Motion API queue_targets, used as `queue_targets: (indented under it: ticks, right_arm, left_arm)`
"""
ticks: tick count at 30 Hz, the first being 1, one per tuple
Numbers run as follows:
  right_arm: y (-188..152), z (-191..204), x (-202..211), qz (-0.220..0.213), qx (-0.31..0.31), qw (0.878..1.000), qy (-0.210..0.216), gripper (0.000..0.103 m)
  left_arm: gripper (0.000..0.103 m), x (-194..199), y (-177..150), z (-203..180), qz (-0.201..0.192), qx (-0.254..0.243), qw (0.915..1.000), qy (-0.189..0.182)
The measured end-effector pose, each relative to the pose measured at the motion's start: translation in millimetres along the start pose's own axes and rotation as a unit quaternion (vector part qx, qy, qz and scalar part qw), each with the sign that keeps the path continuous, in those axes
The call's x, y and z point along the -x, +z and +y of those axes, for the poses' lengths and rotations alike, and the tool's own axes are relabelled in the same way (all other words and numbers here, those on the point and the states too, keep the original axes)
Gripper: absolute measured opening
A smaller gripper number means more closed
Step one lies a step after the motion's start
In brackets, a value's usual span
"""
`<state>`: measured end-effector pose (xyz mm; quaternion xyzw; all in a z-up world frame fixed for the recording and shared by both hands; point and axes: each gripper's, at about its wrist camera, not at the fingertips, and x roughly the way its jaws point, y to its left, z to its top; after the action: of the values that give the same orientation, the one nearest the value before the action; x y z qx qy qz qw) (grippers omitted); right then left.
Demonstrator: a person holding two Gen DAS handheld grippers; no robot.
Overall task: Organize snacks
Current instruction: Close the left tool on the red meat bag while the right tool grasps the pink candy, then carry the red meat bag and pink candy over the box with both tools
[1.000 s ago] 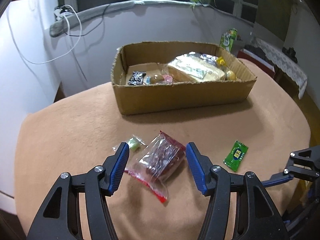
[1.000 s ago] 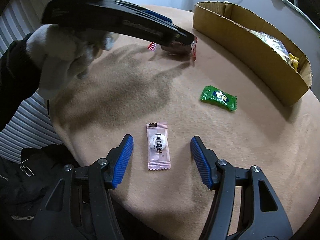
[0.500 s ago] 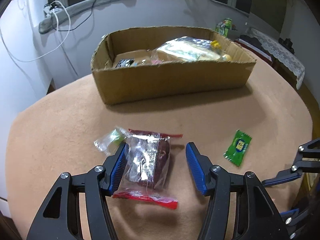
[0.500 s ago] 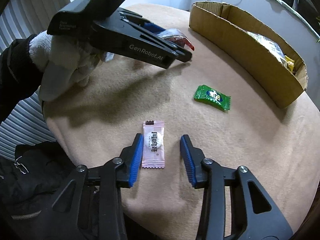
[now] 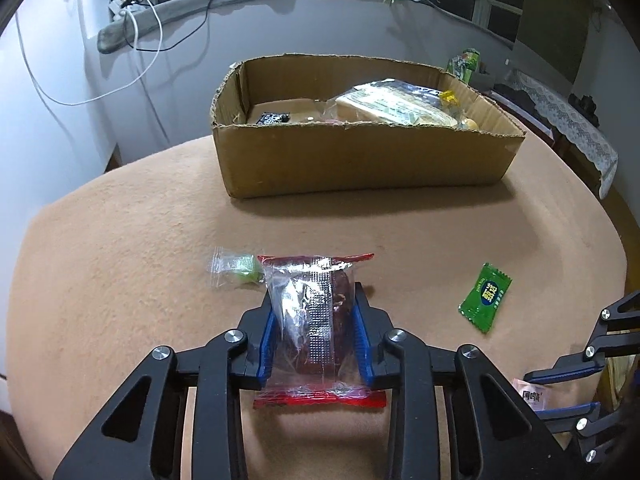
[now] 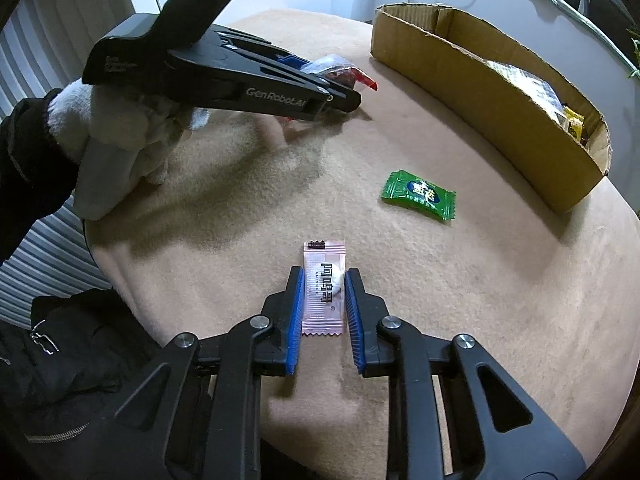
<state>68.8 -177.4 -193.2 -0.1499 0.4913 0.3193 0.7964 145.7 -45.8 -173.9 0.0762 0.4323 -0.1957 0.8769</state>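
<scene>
The cardboard box (image 5: 360, 160) sits at the far side of the round, tan-covered table (image 5: 120, 260), and everything else is placed from it. On the near side of the box, well apart from its front wall, the left gripper (image 5: 314, 312) has its blue pads pressed against both flanks of the clear red-edged snack packet (image 5: 316, 320) — closed on it, the packet bulging between the fingers with its red sealed ends sticking out front and back. From the right wrist view that packet appears lifted slightly off the cloth, though the angle makes this hard to judge. Just to the left of the packet lies a small clear-wrapped green candy (image 5: 240, 272) on the table.

Further from the box, near the table's close edge, the right gripper (image 6: 322, 294) has narrowed around the pink sachet (image 6: 324, 292); its pads (image 6: 297, 312) touch or nearly touch the wrapper's long sides, and the sachet lies flat on the cloth. Whether it is truly pinched cannot be told.

Between the pink sachet and the box, nearer the box's right-hand end, a green sweet packet (image 6: 418, 196) lies alone on the table.

Inside the box, a large clear bag of pale biscuits (image 5: 394, 106) fills the right half, with a small dark packet (image 5: 272, 119) at the left — smaller items there are too hidden to name.
</scene>
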Motion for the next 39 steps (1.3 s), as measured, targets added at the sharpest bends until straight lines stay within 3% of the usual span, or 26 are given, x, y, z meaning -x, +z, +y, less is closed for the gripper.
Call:
queue_targets:
  ticks: [17,24,39]
  right_arm:
    - [-9.2,-12.0,17.9,-0.027,-0.044,0.999,0.01,0.02]
    - [-9.8,-25.3,40.5,-0.056,-0.067,0.996,0.005,0.02]
    - [22.2,-70.8,90.6,-0.13,-0.107,0.985,-0.029,0.02]
  left_arm:
    - [0.03,27.4,-3.5,-3.6,-0.026,0.008,0.9996,0.001]
    - [0.03,51.7,4.2,-14.5,-0.058,0.005,0.9983,0.001]
    - [0.03,79.1,31.6,-24.8,-0.108,0.009,0.994,-0.017]
